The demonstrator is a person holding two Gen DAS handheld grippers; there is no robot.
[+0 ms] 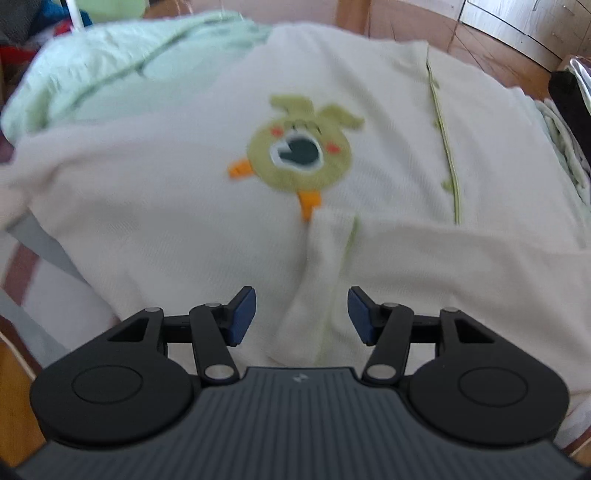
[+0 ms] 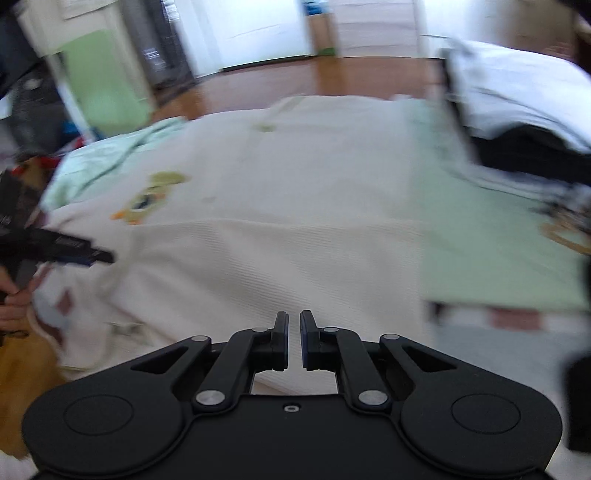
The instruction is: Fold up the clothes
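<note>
A cream knit garment (image 1: 184, 221) with a green bird patch (image 1: 299, 151) and a green-trimmed placket lies spread flat. In the left wrist view, a folded-in sleeve (image 1: 321, 280) runs toward my left gripper (image 1: 301, 314). Its blue pads stand open on either side of the sleeve end without touching it. In the right wrist view, the same garment (image 2: 295, 240) and patch (image 2: 147, 199) lie ahead. My right gripper (image 2: 294, 339) hangs over the garment's near edge with only a narrow slit between its pads and nothing in it. At far left, a hand holds the left gripper (image 2: 74, 251).
Mint-green cloth lies under and beside the garment (image 1: 110, 85) (image 2: 480, 240). A stack of pale and dark clothes (image 2: 517, 110) sits at the right. Striped bedding (image 1: 22, 266) shows at the near left. Wooden floor (image 2: 295, 77) lies beyond, with white drawers (image 1: 535, 22) at the far right.
</note>
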